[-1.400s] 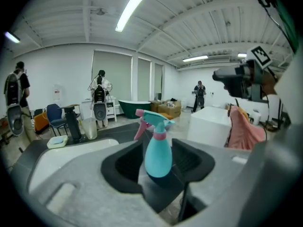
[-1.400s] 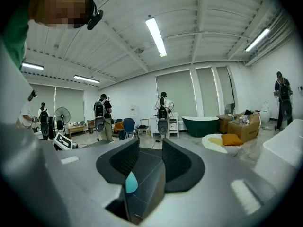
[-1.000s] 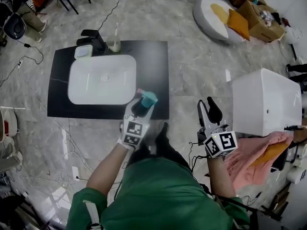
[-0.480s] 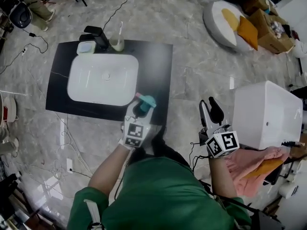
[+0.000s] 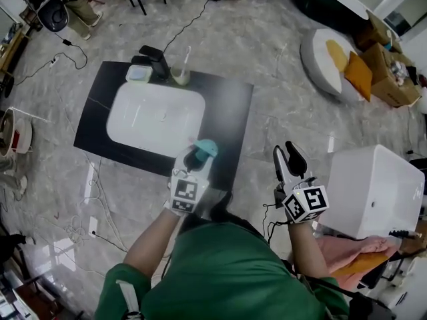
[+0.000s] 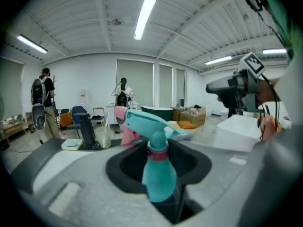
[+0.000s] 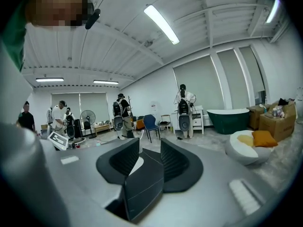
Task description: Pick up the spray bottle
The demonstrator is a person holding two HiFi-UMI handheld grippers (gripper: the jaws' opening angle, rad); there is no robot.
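The teal spray bottle (image 5: 203,147) with a pink collar and trigger stands upright between the jaws of my left gripper (image 5: 195,155), over the front right edge of the black counter (image 5: 227,105). In the left gripper view the bottle (image 6: 158,171) fills the middle, and the left gripper (image 6: 158,150) is shut on its body below the neck. My right gripper (image 5: 288,157) hovers to the right, off the counter and above the floor. In its own view the right gripper (image 7: 147,157) holds nothing, with a narrow gap between its black jaws.
A white sink (image 5: 157,115) is set in the counter, with a black faucet (image 5: 157,59), a soap dish (image 5: 138,74) and a cup with a toothbrush (image 5: 180,75) behind it. A white box (image 5: 373,192) and pink cloth (image 5: 347,252) lie at the right. Cables cross the floor.
The left gripper's jaws have closed round the bottle and it has risen slightly off the counter edge. The right gripper has drifted a little sideways, staying empty.
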